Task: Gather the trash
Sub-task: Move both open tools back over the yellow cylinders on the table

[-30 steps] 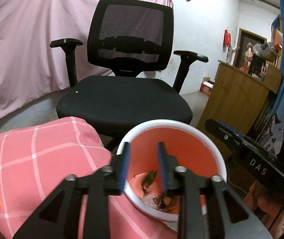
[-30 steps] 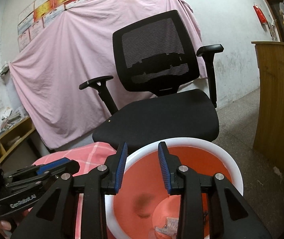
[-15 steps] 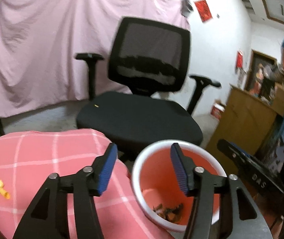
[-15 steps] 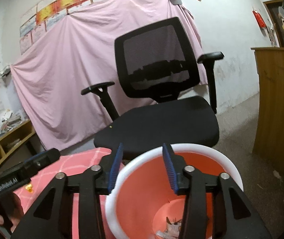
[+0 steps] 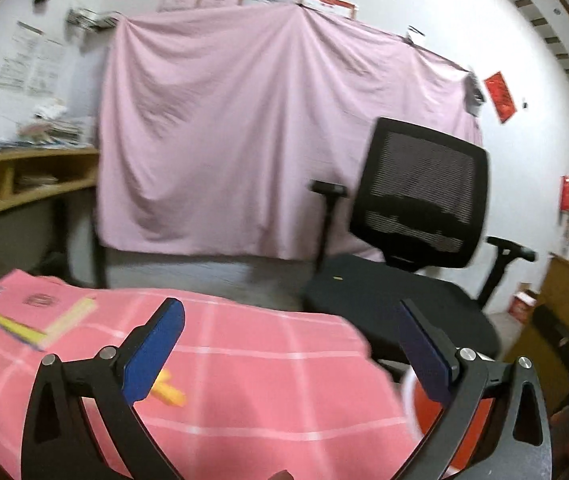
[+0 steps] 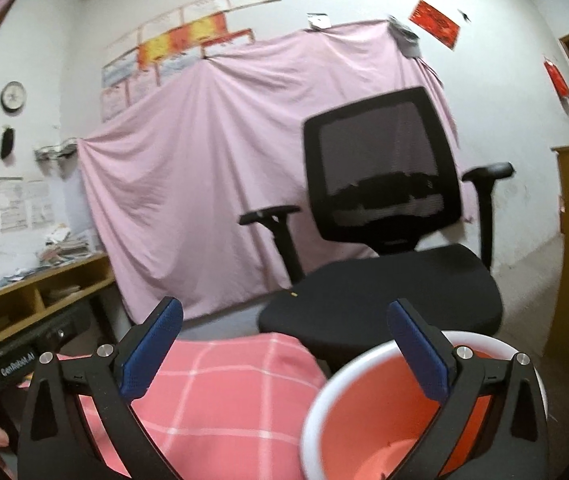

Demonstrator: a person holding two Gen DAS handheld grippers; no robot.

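Left tool [image 5: 288, 316] jaws opening wide, nothing between them; yellow scrap [image 5: 170, 390] lies on pink checked surface [image 5: 264, 380] just below and beside its left pad, long axis slanting down-right. Left hand clearly nearer it, so next pick likely needs a short dip down-left. Right tool [image 6: 284, 316] also opening, empty, poised above orange bin [image 6: 364, 412] at the surface's right edge.
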